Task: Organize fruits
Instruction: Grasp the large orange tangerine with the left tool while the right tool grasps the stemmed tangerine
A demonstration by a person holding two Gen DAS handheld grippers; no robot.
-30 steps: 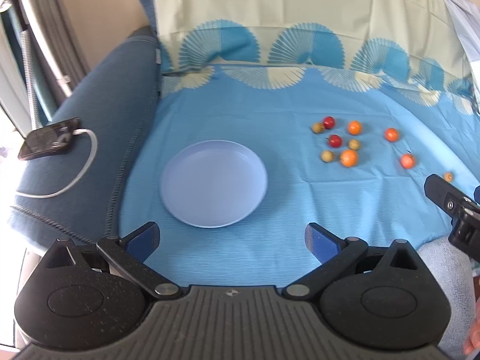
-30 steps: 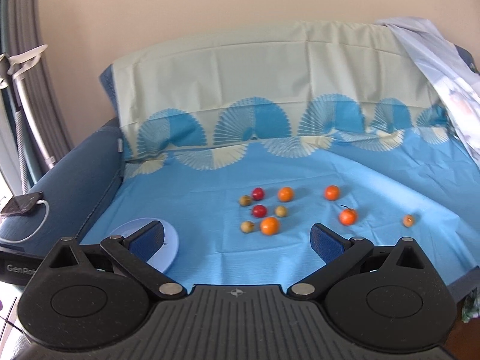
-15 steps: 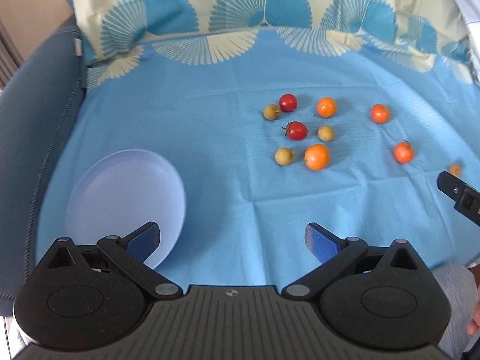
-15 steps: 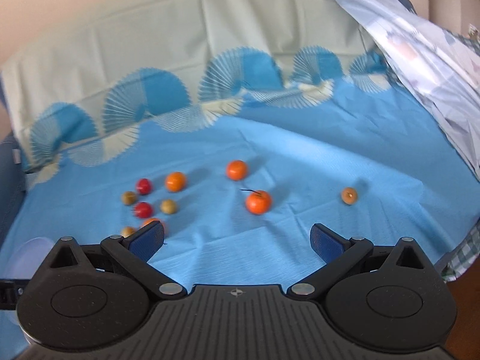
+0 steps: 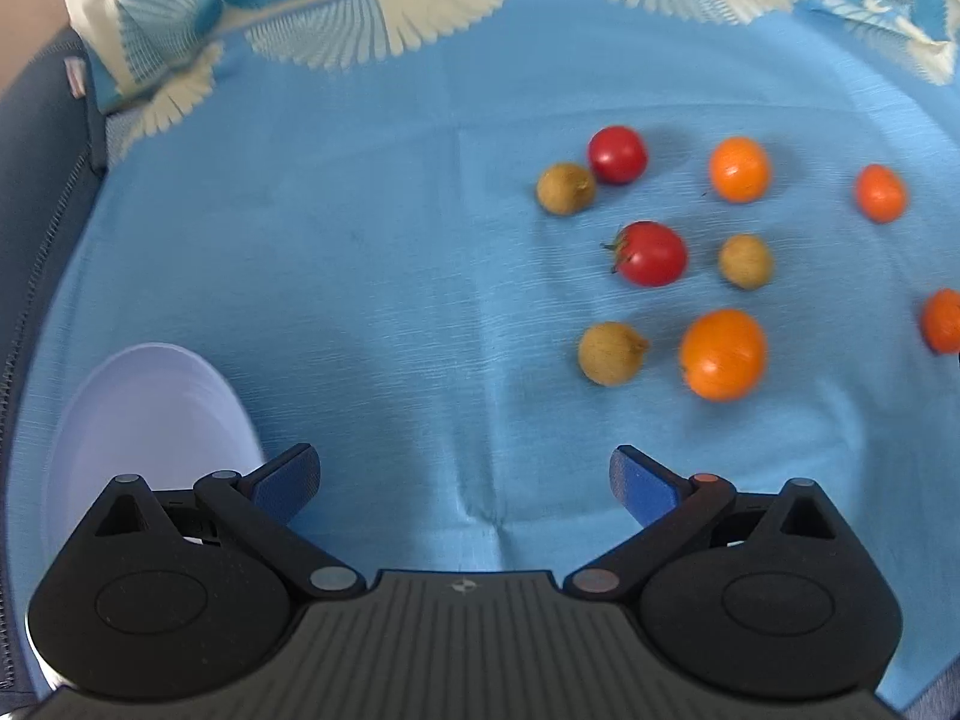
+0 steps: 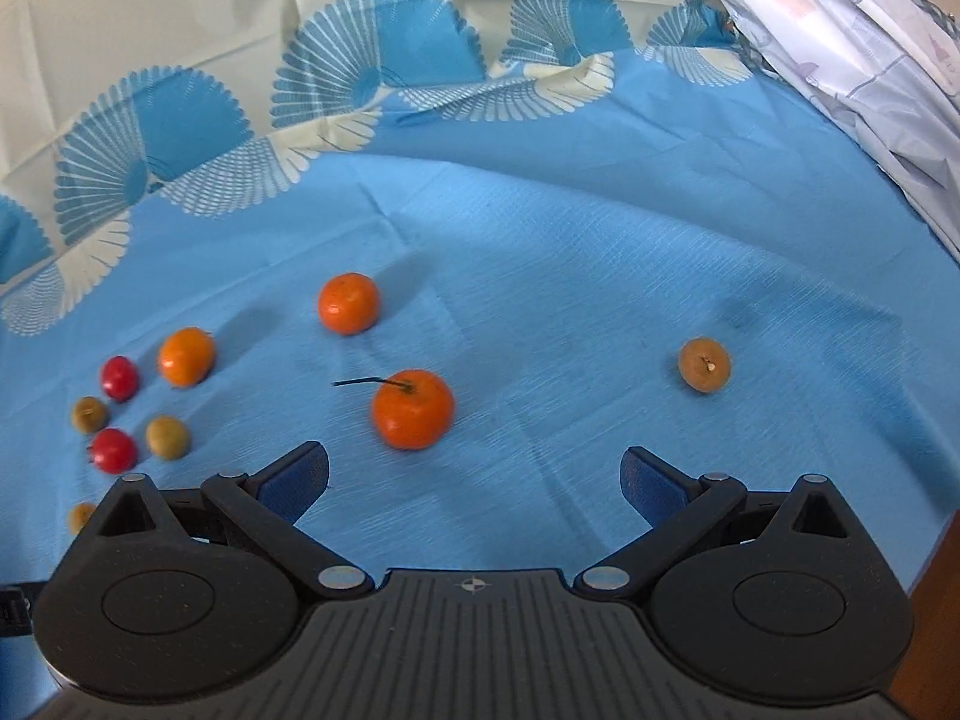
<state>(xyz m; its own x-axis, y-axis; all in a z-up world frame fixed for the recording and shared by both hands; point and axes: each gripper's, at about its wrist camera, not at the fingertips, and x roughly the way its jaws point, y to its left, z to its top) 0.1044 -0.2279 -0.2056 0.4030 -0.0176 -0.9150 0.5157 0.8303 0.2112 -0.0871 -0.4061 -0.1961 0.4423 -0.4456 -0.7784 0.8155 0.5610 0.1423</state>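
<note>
Several small fruits lie loose on the blue cloth (image 5: 360, 276). In the left wrist view I see two red tomatoes (image 5: 651, 253), tan round fruits (image 5: 609, 354) and oranges (image 5: 723, 354), all ahead and right of my left gripper (image 5: 465, 477), which is open with nothing in it. A pale lilac plate (image 5: 144, 420) sits at the lower left beside its left finger. In the right wrist view a stemmed orange (image 6: 412, 409) lies just ahead of my open right gripper (image 6: 477, 477). Another orange (image 6: 348, 303) is farther back and a tan fruit (image 6: 704, 364) lies alone to the right.
The cloth's fan-patterned cream border (image 6: 336, 96) rises at the back. A pale printed sheet (image 6: 852, 48) drapes at the right, a dark blue cushion edge (image 5: 42, 180) runs along the left. The cloth drops off at the lower right (image 6: 936, 516).
Both grippers have moved forward and closer to the fruits. The left view swung right, so the plate slid to the lower left corner. The right view swung right toward the stemmed orange.
</note>
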